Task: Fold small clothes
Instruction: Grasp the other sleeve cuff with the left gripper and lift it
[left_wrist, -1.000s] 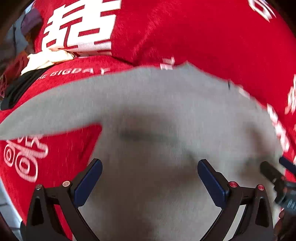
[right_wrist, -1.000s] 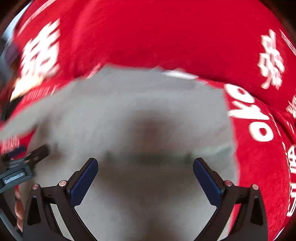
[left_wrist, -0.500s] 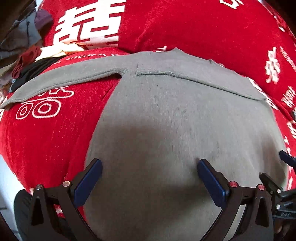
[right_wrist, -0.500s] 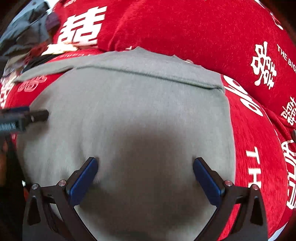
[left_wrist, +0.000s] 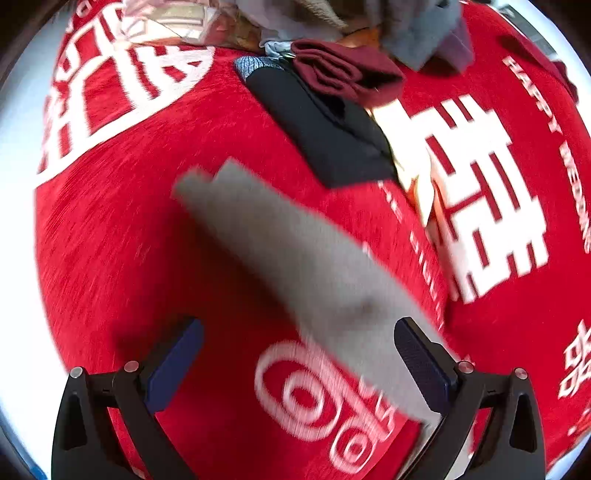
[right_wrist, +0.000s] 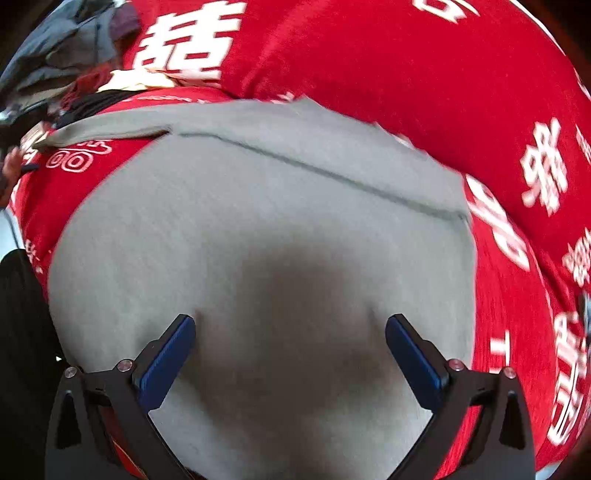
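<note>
1. Sleeve of the flat grey knit top (left_wrist: 295, 258), on the red printed cloth (left_wrist: 122, 236), slants from lower right to upper left, touching the wide-open left gripper (left_wrist: 297, 363).
2. Right gripper (right_wrist: 290, 349) (equally wide open, empty) hovers over the body, low in its frame; left is nearer the sleeve.

A: Left gripper (left_wrist: 297, 363) status?
B: It has swung left off the grey shirt (right_wrist: 258, 229) body; its view now centres on the long sleeve (left_wrist: 295, 254) over the red cloth (left_wrist: 122, 229) (image motion-blurred).
A: Newly visible?
B: A black garment (left_wrist: 325, 125) and a maroon garment (left_wrist: 343, 74), ahead.
</note>
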